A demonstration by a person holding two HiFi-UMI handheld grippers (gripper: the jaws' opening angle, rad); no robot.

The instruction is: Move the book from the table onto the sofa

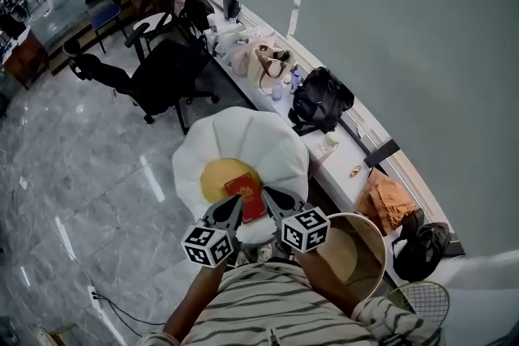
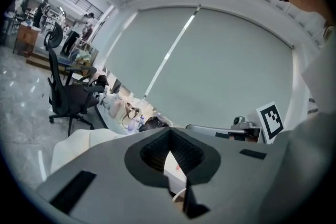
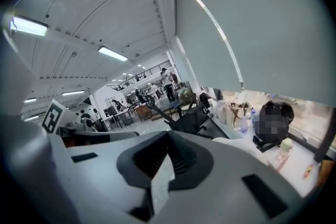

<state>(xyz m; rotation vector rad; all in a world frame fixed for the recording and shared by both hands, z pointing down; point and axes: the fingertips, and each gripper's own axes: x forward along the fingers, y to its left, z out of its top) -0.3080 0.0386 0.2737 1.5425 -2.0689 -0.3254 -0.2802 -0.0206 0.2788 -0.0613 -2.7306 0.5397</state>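
A red book (image 1: 246,195) lies on the yellow middle of a white, egg-shaped sofa (image 1: 243,138) on the floor in the head view. My left gripper (image 1: 237,202) and right gripper (image 1: 268,194) are held high side by side in front of my striped shirt, above the sofa's near edge. Both are shut with nothing between the jaws. In the left gripper view the shut left gripper (image 2: 169,132) points over the sofa's white edge (image 2: 79,141) toward the grey wall blind. The right gripper (image 3: 169,136) in its own view points out across the room. Neither gripper view shows the book.
A round wooden table (image 1: 361,249) stands close at my right. A long white counter (image 1: 340,166) along the wall carries bags, bottles and a black backpack (image 1: 321,100). A black office chair (image 1: 162,73) stands beyond the sofa. A racket (image 1: 423,304) lies at the lower right.
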